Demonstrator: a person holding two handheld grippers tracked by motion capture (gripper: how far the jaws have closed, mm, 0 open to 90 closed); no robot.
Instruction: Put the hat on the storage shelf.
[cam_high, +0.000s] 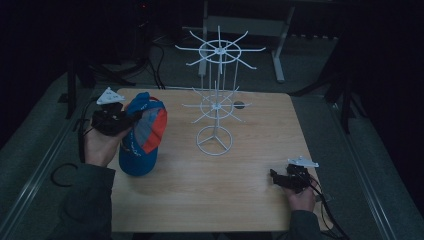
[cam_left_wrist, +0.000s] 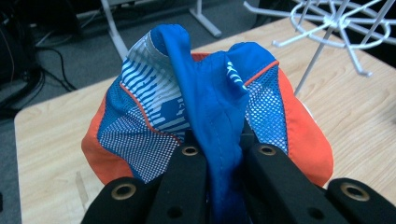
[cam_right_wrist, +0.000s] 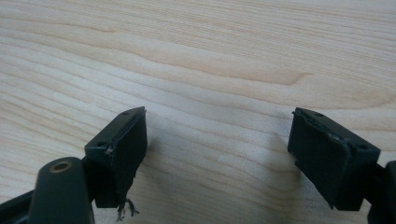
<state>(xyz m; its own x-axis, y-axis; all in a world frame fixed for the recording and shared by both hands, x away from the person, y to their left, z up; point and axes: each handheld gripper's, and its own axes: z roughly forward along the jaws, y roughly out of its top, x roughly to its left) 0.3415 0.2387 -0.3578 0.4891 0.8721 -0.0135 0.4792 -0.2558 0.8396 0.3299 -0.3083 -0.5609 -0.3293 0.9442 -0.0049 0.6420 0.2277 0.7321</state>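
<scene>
My sleeves (cam_high: 87, 200) are dark grey-green, reaching to the wrists. Both my left tongs (cam_left_wrist: 219, 161) and right tongs (cam_right_wrist: 217, 149) are matte black, with brass-ringed screw holes along the jaws, a pale grey three-cornered plate (cam_high: 110, 96) on top, and a black cable (cam_high: 327, 210) trailing off; a frayed thread hangs from one right pad (cam_right_wrist: 123, 144)

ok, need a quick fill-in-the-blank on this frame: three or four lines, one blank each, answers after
1. The left tool is shut on a fold of the blue and orange fabric ____.
2. The right tool rests low over the light wooden table with its jaws ____.
3. The white wire display rack stands on the table with ____ hanging on its hooks.
4. In the high view, the cap is to the ____ of the rack.

Missing words: cap; open; nothing; left
</scene>
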